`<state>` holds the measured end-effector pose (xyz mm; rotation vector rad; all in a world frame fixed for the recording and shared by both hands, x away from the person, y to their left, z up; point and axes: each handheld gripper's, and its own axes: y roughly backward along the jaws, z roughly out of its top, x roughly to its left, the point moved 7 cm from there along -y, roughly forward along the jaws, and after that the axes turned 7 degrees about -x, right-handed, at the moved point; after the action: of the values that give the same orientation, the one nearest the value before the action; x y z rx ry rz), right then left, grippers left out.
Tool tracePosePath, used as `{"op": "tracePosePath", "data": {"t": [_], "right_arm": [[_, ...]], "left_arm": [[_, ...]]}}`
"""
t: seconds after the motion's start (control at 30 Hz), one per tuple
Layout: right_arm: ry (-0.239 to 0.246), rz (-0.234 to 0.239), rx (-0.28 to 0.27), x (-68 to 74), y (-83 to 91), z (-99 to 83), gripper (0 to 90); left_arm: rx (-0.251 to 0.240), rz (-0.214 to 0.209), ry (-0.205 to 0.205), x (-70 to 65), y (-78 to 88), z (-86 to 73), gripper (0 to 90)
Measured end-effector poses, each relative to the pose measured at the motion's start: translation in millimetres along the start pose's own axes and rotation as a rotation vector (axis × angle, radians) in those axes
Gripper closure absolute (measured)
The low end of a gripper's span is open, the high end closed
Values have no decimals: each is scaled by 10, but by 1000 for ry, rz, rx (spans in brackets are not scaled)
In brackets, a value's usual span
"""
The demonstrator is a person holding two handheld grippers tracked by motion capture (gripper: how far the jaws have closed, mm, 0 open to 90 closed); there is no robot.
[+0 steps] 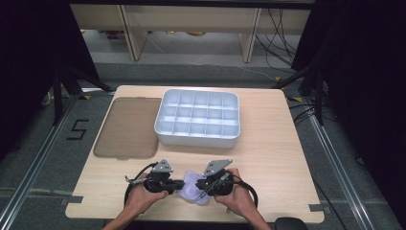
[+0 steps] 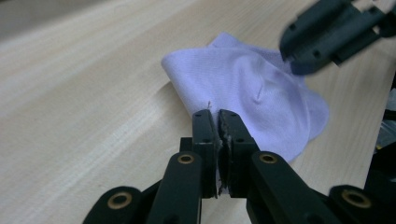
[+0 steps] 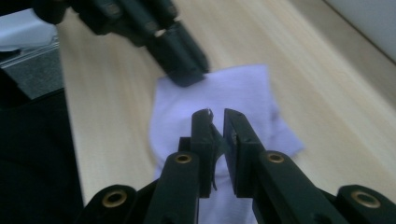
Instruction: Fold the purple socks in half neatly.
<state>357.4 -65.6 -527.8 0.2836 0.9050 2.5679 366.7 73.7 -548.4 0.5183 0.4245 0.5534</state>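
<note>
A pale lilac cloth [image 1: 192, 188] lies crumpled near the table's front edge. Its folds bunch up softly. It sits between both hands.

A single black figure "5" [image 1: 77, 129] is seen marked on the grey floor [image 1: 43, 143] to the left of the table [image 1: 268, 158] in the high view, and no other writing, label or brand can be read on anything else in the pictures.

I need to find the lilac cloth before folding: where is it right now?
In the high view the lilac cloth lies at the table's near edge, between the left gripper and right gripper, below the white divided tray.
</note>
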Motion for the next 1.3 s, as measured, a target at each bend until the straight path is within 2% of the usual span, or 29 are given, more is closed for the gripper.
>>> {"op": "tracePosePath", "data": {"t": [0.13, 0.23, 0.27, 0.3, 0.37, 0.4, 0.43, 0.5, 0.53, 0.57, 0.6, 0.63, 0.67, 0.7, 0.8, 0.9, 0.97, 1.1, 1.17, 1.2, 1.27, 1.3], "right_arm": [[3, 39, 16, 131, -79, 0, 847], [34, 66, 20, 212, -186, 19, 855], [32, 76, 35, 257, -222, 6, 857], [56, 88, 49, 270, -252, -7, 858], [70, 82, 84, 305, -328, -48, 860], [80, 80, 97, 306, -354, -65, 863], [71, 86, 90, 316, -374, -62, 864], [76, 85, 96, 308, -354, -57, 864], [73, 82, 87, 304, -357, -59, 864], [64, 85, 87, 300, -339, -56, 863], [60, 77, 62, 280, -332, -36, 864], [81, 73, 59, 247, -316, -18, 863], [62, 64, 36, 229, -284, 21, 863], [54, 56, 34, 201, -256, 38, 863], [27, 16, -7, 81, -204, 106, 862], [14, 2, -18, -25, -193, 127, 862], [1, -2, -14, -66, -215, 125, 862], [-1, -2, 36, -128, -330, 61, 862], [-2, 2, 62, -143, -387, 31, 867], [-19, -3, 68, -134, -407, 29, 868], [3, -1, 63, -136, -420, 43, 868], [2, -1, 63, -135, -419, 42, 868]], "left_arm": [[-1, 17, -24, -1, 52, 39, 854], [-11, 18, -45, -2, 84, 65, 854], [-15, 18, -43, 2, 92, 69, 854], [-15, 13, -46, 5, 99, 71, 855], [-16, 18, -46, 2, 111, 66, 855], [-13, 18, -61, 4, 120, 66, 854], [-11, 19, -62, 1, 128, 67, 854], [-8, 16, -59, -13, 133, 69, 854], [-5, 17, -87, -10, 141, 77, 854], [-8, 18, -75, -31, 141, 81, 854], [-11, 17, -81, -39, 143, 88, 854], [1, 22, -98, -39, 158, 90, 854], [2, 26, -101, -44, 163, 92, 854], [15, 29, -130, -38, 176, 96, 854], [-2, 29, -120, -65, 180, 123, 853], [9, 36, -155, -57, 220, 151, 854], [6, 40, -157, -59, 228, 161, 854], [-5, 51, -150, -68, 229, 171, 855], [-3, 41, -156, -93, 217, 171, 857], [-1, 37, -161, -104, 213, 172, 857], [2, 31, -188, -133, 199, 184, 857], [-5, 36, -180, -148, 187, 188, 857]]}}
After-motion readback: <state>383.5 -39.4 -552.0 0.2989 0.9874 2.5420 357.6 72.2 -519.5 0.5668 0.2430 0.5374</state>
